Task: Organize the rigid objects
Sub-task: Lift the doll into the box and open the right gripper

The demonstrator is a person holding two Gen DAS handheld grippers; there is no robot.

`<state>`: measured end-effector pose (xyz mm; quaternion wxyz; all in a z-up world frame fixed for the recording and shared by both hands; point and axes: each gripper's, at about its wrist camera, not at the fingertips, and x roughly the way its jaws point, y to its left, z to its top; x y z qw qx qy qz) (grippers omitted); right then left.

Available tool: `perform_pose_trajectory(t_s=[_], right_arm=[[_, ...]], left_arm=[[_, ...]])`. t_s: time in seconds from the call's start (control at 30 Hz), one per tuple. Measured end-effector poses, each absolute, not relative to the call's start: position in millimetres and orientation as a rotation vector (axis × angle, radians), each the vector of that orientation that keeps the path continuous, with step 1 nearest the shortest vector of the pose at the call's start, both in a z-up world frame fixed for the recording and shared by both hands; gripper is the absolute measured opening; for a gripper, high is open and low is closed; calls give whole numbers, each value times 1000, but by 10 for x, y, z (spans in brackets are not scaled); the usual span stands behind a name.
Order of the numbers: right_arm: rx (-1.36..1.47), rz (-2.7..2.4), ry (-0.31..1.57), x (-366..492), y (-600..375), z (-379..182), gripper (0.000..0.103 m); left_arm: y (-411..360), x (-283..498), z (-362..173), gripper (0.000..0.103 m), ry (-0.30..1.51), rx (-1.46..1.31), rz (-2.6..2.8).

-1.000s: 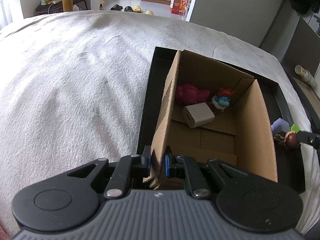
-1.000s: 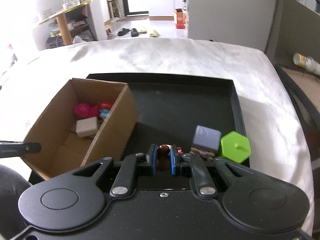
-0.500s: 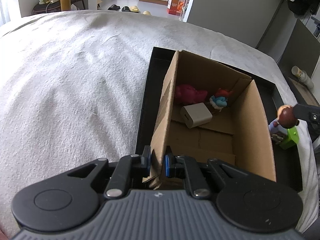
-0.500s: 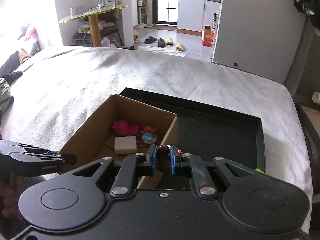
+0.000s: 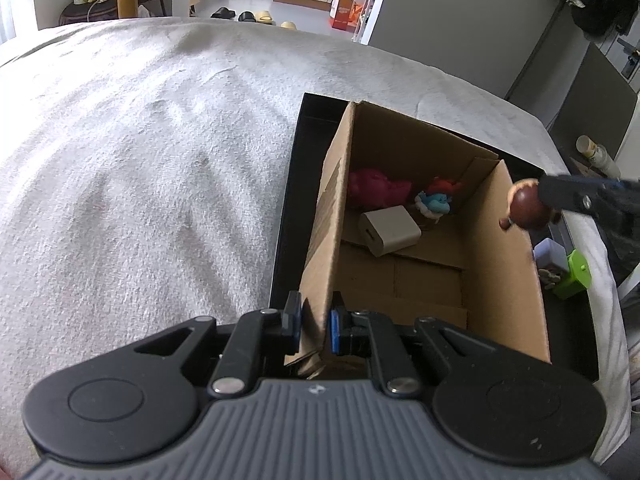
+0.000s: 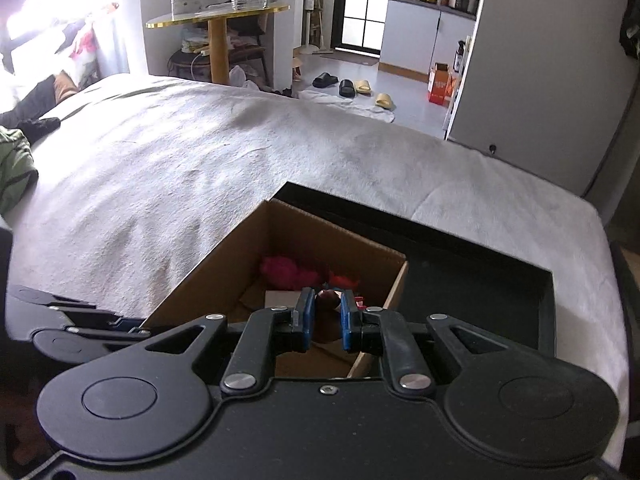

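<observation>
An open cardboard box [image 5: 504, 280] stands in a black tray [image 5: 288, 216] on a white bed cover. My left gripper [image 5: 314, 322] is shut on the box's near left wall. Inside the box lie a pink toy [image 5: 376, 190], a blue and red figure [image 5: 436, 200] and a white charger block [image 5: 390, 230]. My right gripper [image 6: 326, 322] is shut on a brown-headed figurine [image 6: 327, 301], held over the box's right wall [image 6: 394, 292]; the left wrist view shows it [image 5: 528, 208] above that rim.
A lilac cube [image 5: 554, 252] and a green hexagonal block [image 5: 576, 276] lie in the tray right of the box. The tray's far right part [image 6: 480, 280] is bare. Bed cover [image 5: 140, 180] stretches to the left. Clothes [image 6: 16, 168] lie at the bed's far left.
My right gripper lifted the figurine from the tray beside the lilac cube and carried it left, over the box's right rim. My left gripper has held the box wall throughout.
</observation>
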<state>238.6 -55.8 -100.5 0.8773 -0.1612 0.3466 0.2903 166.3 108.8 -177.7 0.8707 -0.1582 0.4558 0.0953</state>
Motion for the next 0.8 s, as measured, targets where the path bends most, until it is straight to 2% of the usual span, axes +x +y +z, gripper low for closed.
perform_pose_trajectory(t_s=[0.67, 0.8], right_arm=[[-318, 482, 761, 2503, -823, -1032, 16], [-298, 452, 786, 2512, -998, -1044, 21]], left_arm=[[1115, 1648, -1784, 14, 942, -350, 189], [1107, 1650, -1780, 14, 943, -349, 191]])
